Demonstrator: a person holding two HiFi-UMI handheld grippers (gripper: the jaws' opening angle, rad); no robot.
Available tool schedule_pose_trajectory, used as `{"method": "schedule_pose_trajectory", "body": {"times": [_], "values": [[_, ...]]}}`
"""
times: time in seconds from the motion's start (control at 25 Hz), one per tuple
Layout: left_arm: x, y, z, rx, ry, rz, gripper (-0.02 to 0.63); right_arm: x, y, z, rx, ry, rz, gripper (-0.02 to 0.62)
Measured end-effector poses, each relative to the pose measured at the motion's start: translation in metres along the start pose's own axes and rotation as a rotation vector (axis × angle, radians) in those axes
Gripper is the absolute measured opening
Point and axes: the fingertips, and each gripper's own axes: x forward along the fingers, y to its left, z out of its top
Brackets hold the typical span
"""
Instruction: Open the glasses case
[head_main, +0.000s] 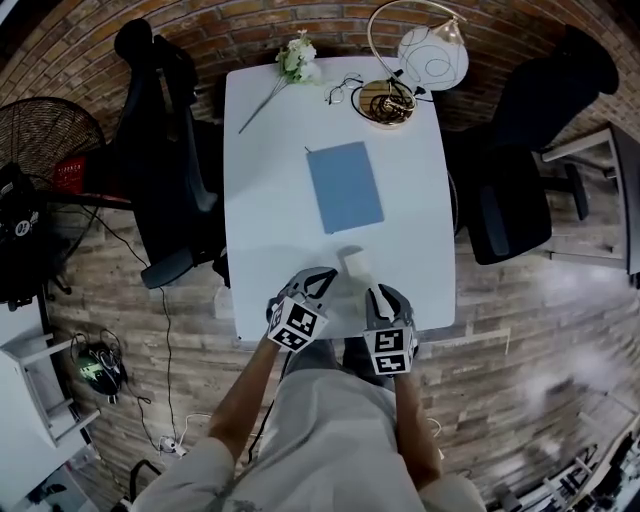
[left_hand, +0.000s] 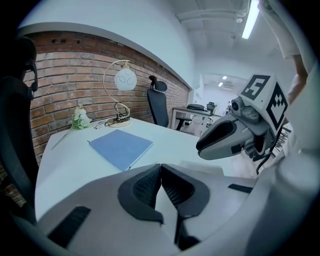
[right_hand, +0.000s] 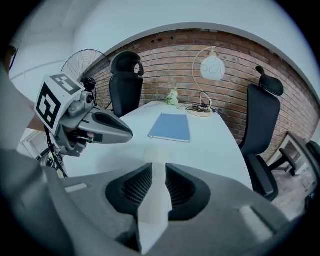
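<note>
A small white glasses case (head_main: 354, 264) lies closed on the white table (head_main: 265, 210) near its front edge. It shows as a pale box in the left gripper view (left_hand: 202, 167) and straight ahead of the jaws in the right gripper view (right_hand: 151, 156). My left gripper (head_main: 325, 277) sits just left of the case, its pads (left_hand: 150, 185) meeting at the tips with nothing between them. My right gripper (head_main: 377, 293) is just right of and behind the case, jaws a narrow gap apart (right_hand: 159, 167). I see no pad pressing on the case.
A blue notebook (head_main: 344, 186) lies mid-table. At the far edge are eyeglasses (head_main: 343, 91), a round dish (head_main: 386, 102), a globe lamp (head_main: 430, 55) and a white flower (head_main: 296, 60). Black office chairs (head_main: 165, 150) (head_main: 520, 150) flank the table; a fan (head_main: 45, 140) stands left.
</note>
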Motion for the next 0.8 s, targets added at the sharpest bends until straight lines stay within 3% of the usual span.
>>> {"method": "schedule_pose_trajectory", "body": {"times": [0.8], "values": [[0.028,-0.011,-0.020,0.025,0.079,-0.069,0.003,0.029,0.018,-0.025,0.013,0.110,0.042,0.269]]}}
